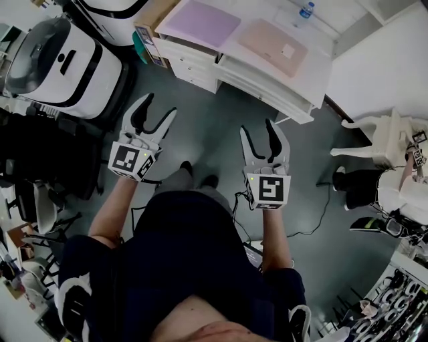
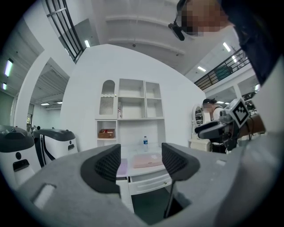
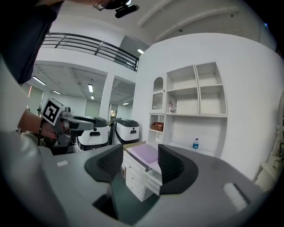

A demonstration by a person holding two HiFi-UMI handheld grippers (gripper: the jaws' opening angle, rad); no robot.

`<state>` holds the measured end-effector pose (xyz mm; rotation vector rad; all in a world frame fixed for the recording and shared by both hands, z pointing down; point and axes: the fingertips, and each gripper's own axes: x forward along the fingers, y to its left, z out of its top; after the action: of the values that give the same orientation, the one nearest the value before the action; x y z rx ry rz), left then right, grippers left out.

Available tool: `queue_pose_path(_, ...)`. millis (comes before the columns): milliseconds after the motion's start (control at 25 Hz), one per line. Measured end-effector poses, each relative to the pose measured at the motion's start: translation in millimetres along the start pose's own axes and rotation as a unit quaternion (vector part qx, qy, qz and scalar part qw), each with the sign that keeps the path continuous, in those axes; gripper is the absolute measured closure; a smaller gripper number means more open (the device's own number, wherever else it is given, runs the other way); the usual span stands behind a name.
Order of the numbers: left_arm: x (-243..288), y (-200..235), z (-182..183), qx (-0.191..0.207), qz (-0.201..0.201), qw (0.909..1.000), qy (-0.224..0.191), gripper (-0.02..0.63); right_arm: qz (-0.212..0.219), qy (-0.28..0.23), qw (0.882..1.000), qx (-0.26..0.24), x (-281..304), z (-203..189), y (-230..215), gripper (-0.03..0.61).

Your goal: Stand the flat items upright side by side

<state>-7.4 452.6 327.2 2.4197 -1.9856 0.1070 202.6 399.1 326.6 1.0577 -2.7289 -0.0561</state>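
Two flat items lie on the white desk point(image 1: 302, 85): a purple one point(image 1: 202, 22) on the left and a pink one point(image 1: 273, 45) with a small white label on the right. Both show in the left gripper view, purple item point(image 2: 122, 166) and pink item point(image 2: 147, 160); the right gripper view shows the purple item point(image 3: 144, 153). My left gripper point(image 1: 159, 107) and right gripper point(image 1: 257, 128) are held in the air over the dark floor, well short of the desk. Each is open, with nothing between its jaws. The same shows for the left gripper point(image 2: 141, 162) and the right gripper point(image 3: 140, 163).
A water bottle point(image 1: 306, 10) stands at the desk's back, under a white shelf unit point(image 2: 131, 106). White machines point(image 1: 60, 60) stand at the left and a cardboard box point(image 1: 150, 20) at the desk's left end. White furniture point(image 1: 381, 137) and a floor cable point(image 1: 314, 217) are at the right.
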Motion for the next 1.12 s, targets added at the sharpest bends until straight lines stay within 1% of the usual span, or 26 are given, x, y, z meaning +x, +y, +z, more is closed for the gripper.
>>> queue_pose_path(120,10,7,0,-0.003,-0.007,1.0,0.003,0.279,0.009,-0.007,1.0,0.004,9,4,0,0.3)
queue_pose_path(160,13,12,0,-0.005,-0.009,0.9999,0.003,0.265,0.013,-0.008,1.0,0.006,13,5,2,0.28)
queue_pose_path(360,32,44,-2,0.002,-0.029,0.9996,0.004,0.218,0.021,-0.006,1.0,0.014,41,9,11,0.236)
queue_pose_path(480,50,72,-2,0.009,-0.052,0.9986,0.001,0.212,0.014,-0.004,0.999,0.029,68,12,17,0.229)
queue_pose_path(600,72,109,-4,0.005,-0.088,0.9961,-0.002,0.177,-0.004,-0.002,0.999,0.048,108,16,26,0.222)
queue_pose_path(720,97,148,-7,0.01,-0.138,0.9904,0.001,0.163,-0.023,0.005,0.996,0.083,155,15,39,0.215)
queue_pose_path(880,130,195,-6,0.025,-0.204,0.9786,0.011,0.16,-0.044,0.009,0.989,0.14,215,16,55,0.214)
queue_pose_path(1000,155,226,-6,0.041,-0.237,0.9705,0.014,0.16,-0.063,0.006,0.983,0.169,253,20,64,0.215)
queue_pose_path(1120,183,249,-10,0.049,-0.264,0.9632,0.018,0.156,-0.078,0.004,0.976,0.205,283,18,68,0.215)
